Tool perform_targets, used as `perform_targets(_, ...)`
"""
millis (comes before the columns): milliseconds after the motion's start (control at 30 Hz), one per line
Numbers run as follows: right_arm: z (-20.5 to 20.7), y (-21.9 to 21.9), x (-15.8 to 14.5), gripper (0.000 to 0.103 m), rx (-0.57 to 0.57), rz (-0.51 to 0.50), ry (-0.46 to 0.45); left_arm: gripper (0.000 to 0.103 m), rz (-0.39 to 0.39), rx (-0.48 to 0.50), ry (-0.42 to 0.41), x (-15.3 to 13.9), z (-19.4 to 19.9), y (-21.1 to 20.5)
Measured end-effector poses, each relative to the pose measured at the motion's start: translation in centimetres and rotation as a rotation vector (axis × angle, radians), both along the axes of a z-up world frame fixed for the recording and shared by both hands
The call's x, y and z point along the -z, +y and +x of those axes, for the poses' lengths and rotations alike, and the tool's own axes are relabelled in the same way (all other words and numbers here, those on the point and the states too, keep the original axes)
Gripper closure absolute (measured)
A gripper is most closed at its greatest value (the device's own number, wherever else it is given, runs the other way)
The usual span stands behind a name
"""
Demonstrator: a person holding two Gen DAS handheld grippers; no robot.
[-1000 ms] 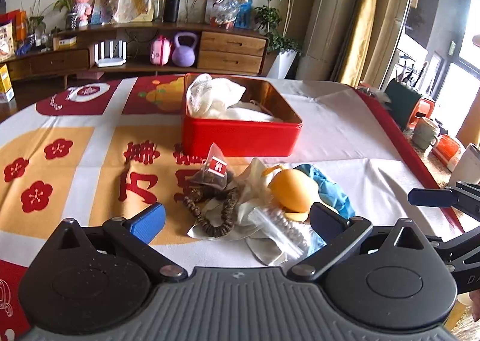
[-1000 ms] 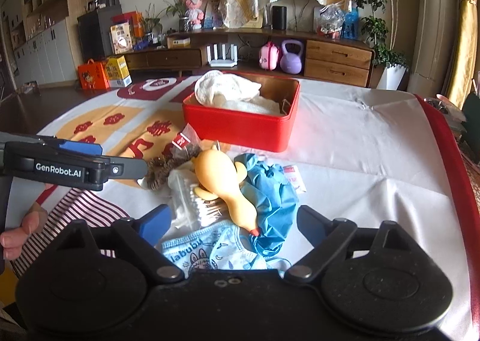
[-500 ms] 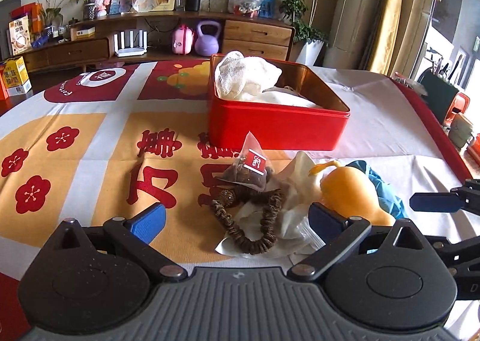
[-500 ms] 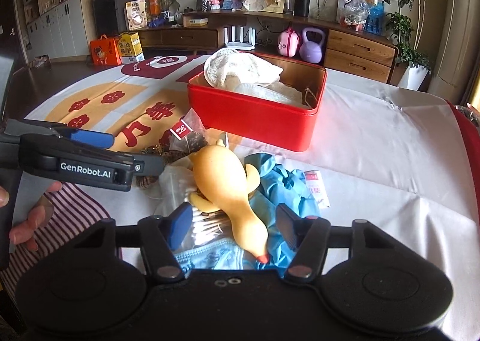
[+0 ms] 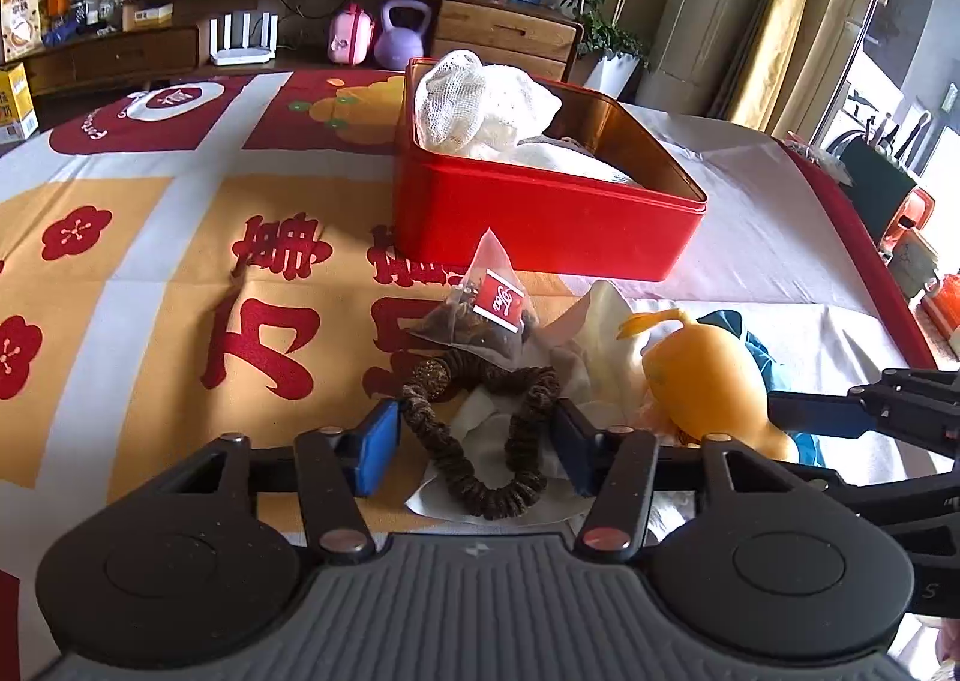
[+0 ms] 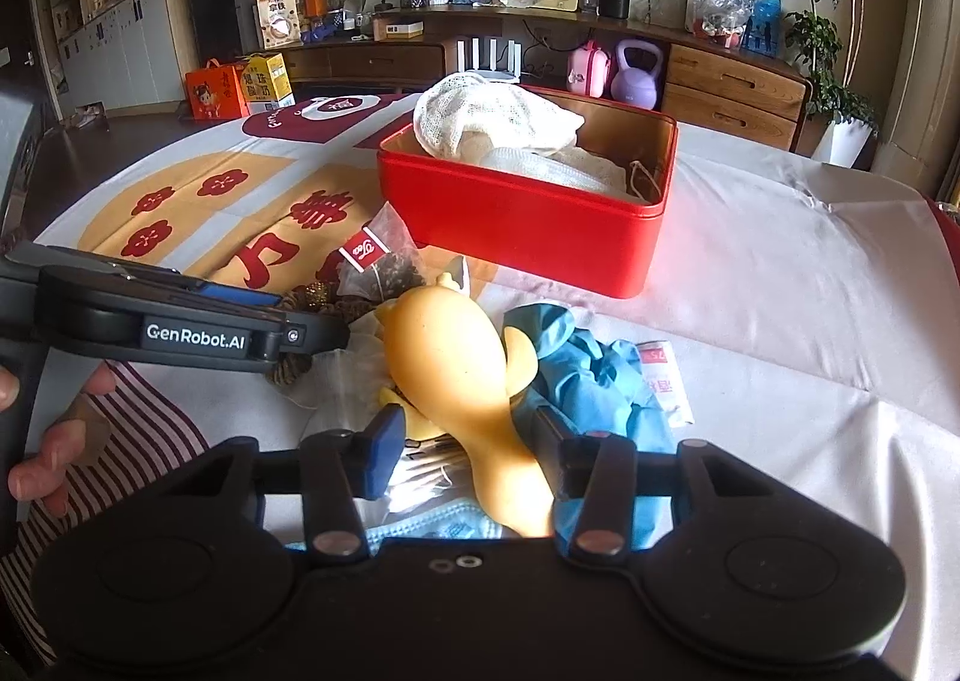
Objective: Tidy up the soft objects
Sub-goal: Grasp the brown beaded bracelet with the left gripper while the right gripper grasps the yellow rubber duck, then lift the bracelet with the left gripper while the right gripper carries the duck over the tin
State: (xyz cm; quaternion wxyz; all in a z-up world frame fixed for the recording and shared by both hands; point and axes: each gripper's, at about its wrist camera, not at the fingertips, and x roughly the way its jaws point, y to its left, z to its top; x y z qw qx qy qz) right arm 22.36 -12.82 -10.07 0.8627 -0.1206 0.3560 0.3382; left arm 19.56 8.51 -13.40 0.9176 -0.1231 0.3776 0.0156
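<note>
A brown scrunchie (image 5: 480, 465) lies on white tissue near the table's front. My left gripper (image 5: 474, 450) straddles it; its jaws are closing, with the blue pads just at the scrunchie's two sides and its loop still unsquashed. A yellow rubber toy (image 6: 456, 363) lies beside it on a blue glove (image 6: 588, 375). My right gripper (image 6: 468, 456) is closing around the toy's thin neck. The right pad is against the neck and the left pad stands off it. A red tin (image 5: 540, 225) behind the pile holds white mesh cloth (image 5: 474, 99).
A pyramid tea bag (image 5: 480, 315) leans on the scrunchie's far side. A blue face mask (image 6: 444, 525), a bag of cotton swabs (image 6: 426, 459) and a white sachet (image 6: 666, 387) lie around the toy. A person's hand (image 6: 54, 465) and striped sleeve (image 6: 138, 441) are at the left.
Both grippers moved forward and down onto the pile. The left jaws narrowed from wide open to the scrunchie's width. The right jaws narrowed around the toy's neck.
</note>
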Motion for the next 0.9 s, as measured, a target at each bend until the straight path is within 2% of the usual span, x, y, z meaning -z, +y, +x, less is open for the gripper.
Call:
perform_targets(133,0.0,0.0,-0.1,0.065,0.001,0.009,0.0,0.068,-0.046,-0.018,0.004,0.1,-0.1,0.7)
perform_targets(233,0.0,-0.2,-0.1,0.071,0.011,0.015,-0.001,0.077,-0.078,-0.041,0.0,0.1,-0.3,1.3)
perform_targets(300,-0.1,-0.2,-0.2,0.074,0.018,0.015,-0.003,0.082,-0.07,-0.047,0.002,0.2,-0.3,1.4)
perform_targets(400,-0.2,-0.2,-0.2,0.079,0.023,0.01,-0.013,0.085,-0.068,-0.047,-0.004,0.1,-0.4,1.4)
perform_targets(467,-0.3,-0.3,-0.3,0.086,0.027,0.009,-0.018,0.086,-0.054,-0.046,-0.014,0.0,-0.4,1.3)
perform_targets(633,-0.6,-0.8,-0.8,0.088,0.041,0.031,-0.024,0.088,-0.035,-0.042,-0.03,-0.4,-0.7,1.1)
perform_targets(900,-1.4,-2.0,-2.0,0.089,0.071,0.083,-0.019,0.089,-0.061,-0.052,-0.067,-2.2,-1.7,1.5)
